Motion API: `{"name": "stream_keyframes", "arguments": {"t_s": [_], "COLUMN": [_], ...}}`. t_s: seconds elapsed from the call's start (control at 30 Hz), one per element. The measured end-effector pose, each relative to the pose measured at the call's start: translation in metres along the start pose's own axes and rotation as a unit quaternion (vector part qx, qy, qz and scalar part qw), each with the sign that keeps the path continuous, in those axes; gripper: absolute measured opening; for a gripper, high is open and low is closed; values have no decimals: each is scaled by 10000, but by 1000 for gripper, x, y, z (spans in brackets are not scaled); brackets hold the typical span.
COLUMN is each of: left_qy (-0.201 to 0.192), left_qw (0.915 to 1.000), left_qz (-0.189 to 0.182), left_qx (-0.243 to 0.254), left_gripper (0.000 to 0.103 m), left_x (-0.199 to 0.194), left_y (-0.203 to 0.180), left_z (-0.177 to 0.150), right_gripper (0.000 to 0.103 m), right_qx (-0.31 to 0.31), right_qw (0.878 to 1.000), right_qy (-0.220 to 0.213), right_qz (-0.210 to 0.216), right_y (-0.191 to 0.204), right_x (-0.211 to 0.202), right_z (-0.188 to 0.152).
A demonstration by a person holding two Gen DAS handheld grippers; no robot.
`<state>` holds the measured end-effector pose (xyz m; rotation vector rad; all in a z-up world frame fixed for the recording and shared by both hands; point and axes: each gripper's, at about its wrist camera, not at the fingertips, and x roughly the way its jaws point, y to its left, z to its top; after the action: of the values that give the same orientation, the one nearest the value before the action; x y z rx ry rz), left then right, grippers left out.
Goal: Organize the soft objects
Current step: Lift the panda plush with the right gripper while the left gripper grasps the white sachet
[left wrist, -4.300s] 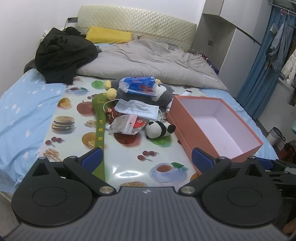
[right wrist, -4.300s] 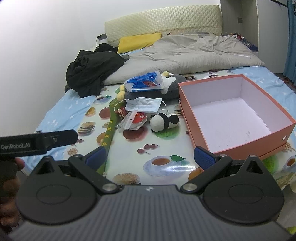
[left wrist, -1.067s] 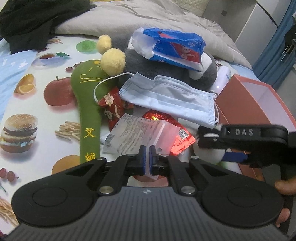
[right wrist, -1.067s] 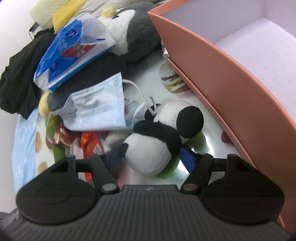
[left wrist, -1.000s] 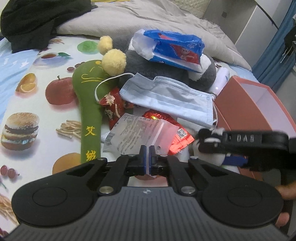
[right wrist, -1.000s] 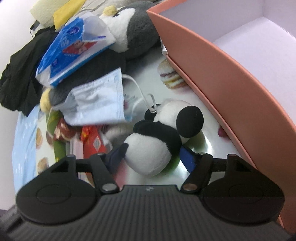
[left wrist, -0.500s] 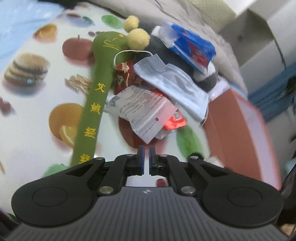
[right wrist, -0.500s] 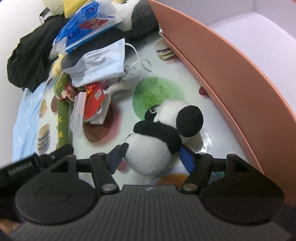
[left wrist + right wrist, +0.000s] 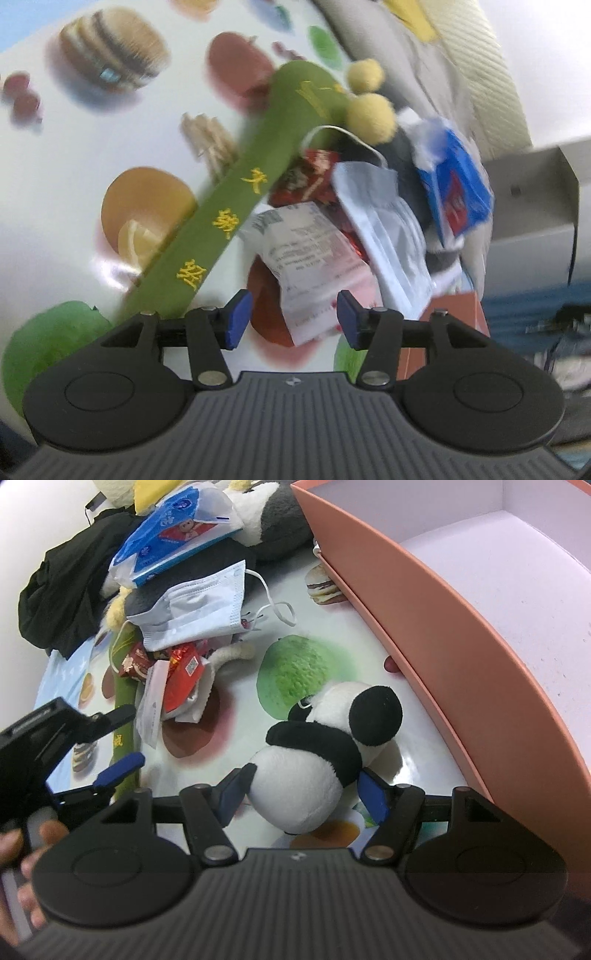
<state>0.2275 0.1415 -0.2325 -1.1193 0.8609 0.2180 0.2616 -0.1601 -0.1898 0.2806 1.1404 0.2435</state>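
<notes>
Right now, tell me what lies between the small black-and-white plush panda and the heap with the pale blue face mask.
In the right wrist view, between the small black-and-white plush panda and the pale blue face mask there is only bare printed tablecloth, showing a green fruit picture.

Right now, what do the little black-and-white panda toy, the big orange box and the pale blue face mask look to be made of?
Black-and-white panda toy: fuzzy plush, apparently stuffed; it bulges between the pads.
Big orange box: probably matte cardboard, with thin stiff walls and a pale lining.
Pale blue face mask: likely thin pleated nonwoven fabric, with white elastic loops.
</notes>
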Motion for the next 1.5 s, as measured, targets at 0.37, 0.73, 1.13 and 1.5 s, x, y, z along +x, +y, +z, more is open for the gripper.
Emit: {"name": "stream_keyframes", "arguments": {"t_s": [0.37, 0.73, 1.13, 1.5], "left_qy": [-49, 347, 984, 623], "left_qw": [9996, 9937, 9736, 9835], "left_qz": [-263, -419, 278, 588], "left_qx": [21, 983, 2039, 1595], "left_gripper": [9, 6, 7, 77], "left_x": [8, -33, -49, -50], "left_y": [-1, 0, 13, -4], "left_z": [8, -15, -64, -69], "right_gripper": [70, 70, 70, 82], "right_qx": [-71, -202, -287, -225], "right_qw": [10000, 9998, 9992, 9988], "right_qy": [3, 24, 265, -240], "right_qz": [-59, -47, -28, -352], "right_y": [-1, -1, -9, -9], "right_x": [3, -5, -13, -30], "right_z": [4, -6, -34, -40]}}
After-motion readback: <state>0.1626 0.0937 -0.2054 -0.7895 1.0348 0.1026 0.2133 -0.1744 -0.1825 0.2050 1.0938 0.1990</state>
